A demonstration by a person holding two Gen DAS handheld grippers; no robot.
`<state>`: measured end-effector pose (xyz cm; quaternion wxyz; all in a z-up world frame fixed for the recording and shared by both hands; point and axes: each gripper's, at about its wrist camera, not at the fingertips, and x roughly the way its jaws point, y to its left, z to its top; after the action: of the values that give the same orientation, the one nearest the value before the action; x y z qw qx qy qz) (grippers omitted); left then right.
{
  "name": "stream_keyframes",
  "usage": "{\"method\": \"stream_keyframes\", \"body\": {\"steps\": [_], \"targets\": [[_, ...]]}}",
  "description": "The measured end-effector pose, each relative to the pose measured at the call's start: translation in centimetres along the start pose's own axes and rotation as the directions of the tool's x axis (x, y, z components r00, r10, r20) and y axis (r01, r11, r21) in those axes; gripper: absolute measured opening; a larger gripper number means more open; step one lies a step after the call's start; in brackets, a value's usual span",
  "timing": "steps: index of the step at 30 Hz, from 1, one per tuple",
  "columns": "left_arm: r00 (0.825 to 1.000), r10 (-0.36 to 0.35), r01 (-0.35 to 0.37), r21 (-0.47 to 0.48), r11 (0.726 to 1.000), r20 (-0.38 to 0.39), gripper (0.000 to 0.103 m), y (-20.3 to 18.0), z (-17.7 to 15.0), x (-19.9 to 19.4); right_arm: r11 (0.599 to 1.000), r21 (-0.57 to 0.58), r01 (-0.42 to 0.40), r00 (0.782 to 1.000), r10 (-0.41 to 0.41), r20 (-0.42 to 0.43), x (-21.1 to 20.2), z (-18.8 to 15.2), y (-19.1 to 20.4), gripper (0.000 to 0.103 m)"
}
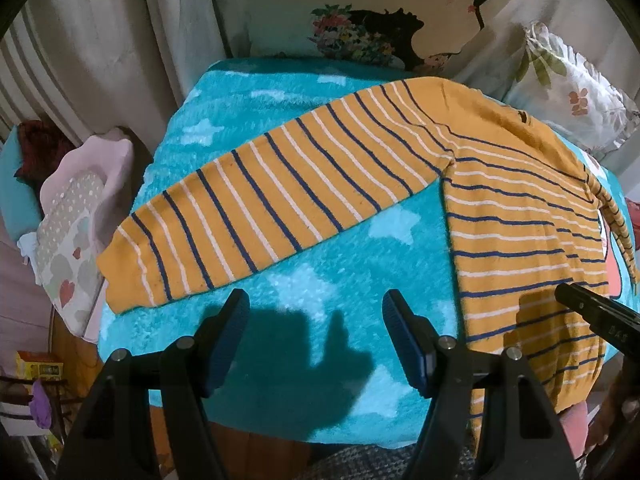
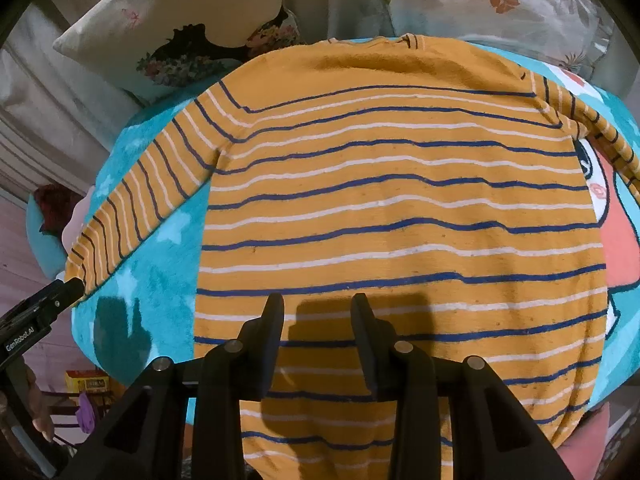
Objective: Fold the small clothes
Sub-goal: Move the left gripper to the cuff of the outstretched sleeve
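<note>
- The striped sweater (image 2: pixel 400 208), mustard yellow with thin blue and white bands, lies spread flat on a turquoise blanket (image 1: pixel 320 248) printed with pale stars.
- Its body takes up most of the right wrist view, neckline at the far edge, hem toward the camera.
- 1 sleeve (image 1: pixel 248 208) stretches out flat to the left of the body, its plain cuff at the near left end; the other sleeve (image 2: pixel 592 128) trails along the right edge of the body, only partly in view.
- The left gripper (image 1: pixel 316 308) hangs over bare blanket just beside the outstretched sleeve, near the cuff end; its jaws stand released and wide, with nothing between the blue pads, and its shadow falls on the blanket below.
- The right gripper (image 2: pixel 318 308) hangs over the lower part of the sweater's body; its jaws are parted, gripping no cloth, and its shadow lies on the stripes.
- In the left wrist view the tip of the right gripper shows at the right, above the sweater's body.
- A pink and white cartoon print (image 2: pixel 616 240) shows on the blanket to the right of the sweater.
- Beyond the blanket, a pillow with a dark silhouette figure and flowers (image 1: pixel 368 32) and a leaf-printed pillow (image 1: pixel 576 96) lean behind.
- At the left, a cushion with hearts and dots (image 1: pixel 76 236) sits beside the blanket.
</note>
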<state>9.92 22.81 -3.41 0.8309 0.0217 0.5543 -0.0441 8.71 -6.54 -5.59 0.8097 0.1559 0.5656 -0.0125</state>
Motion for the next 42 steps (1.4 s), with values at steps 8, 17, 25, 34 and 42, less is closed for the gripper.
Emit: {"method": "stream_keyframes", "body": {"steps": [8,17,25,34,42], "targets": [[1.000,-0.018,0.018,-0.008,1.000,-0.012,0.069,0.3,0.0,0.6,1.000,0.010,0.011,1.000,-0.011,-0.012,0.5,-0.1,0.0,0.040],[0.999,-0.045,0.045,-0.012,0.999,-0.012,0.069,0.6,0.0,0.7,1.000,0.007,0.012,1.000,-0.012,-0.020,0.9,-0.1,0.3,0.040],[0.997,-0.071,0.071,-0.022,0.997,-0.008,0.069,0.9,-0.1,0.6,1.000,0.007,0.013,1.000,-0.013,-0.021,1.0,-0.1,0.4,0.040],[0.997,-0.083,0.082,-0.043,0.996,-0.007,0.069,2.2,-0.4,1.1,1.000,0.002,0.016,0.999,-0.016,-0.030,1.2,-0.1,0.7,0.041],[0.990,0.135,-0.121,-0.247,0.962,0.040,0.071,15.9,-1.7,3.1,1.000,-0.005,0.014,0.999,-0.014,-0.043,1.9,0.3,1.0,0.041]]}}
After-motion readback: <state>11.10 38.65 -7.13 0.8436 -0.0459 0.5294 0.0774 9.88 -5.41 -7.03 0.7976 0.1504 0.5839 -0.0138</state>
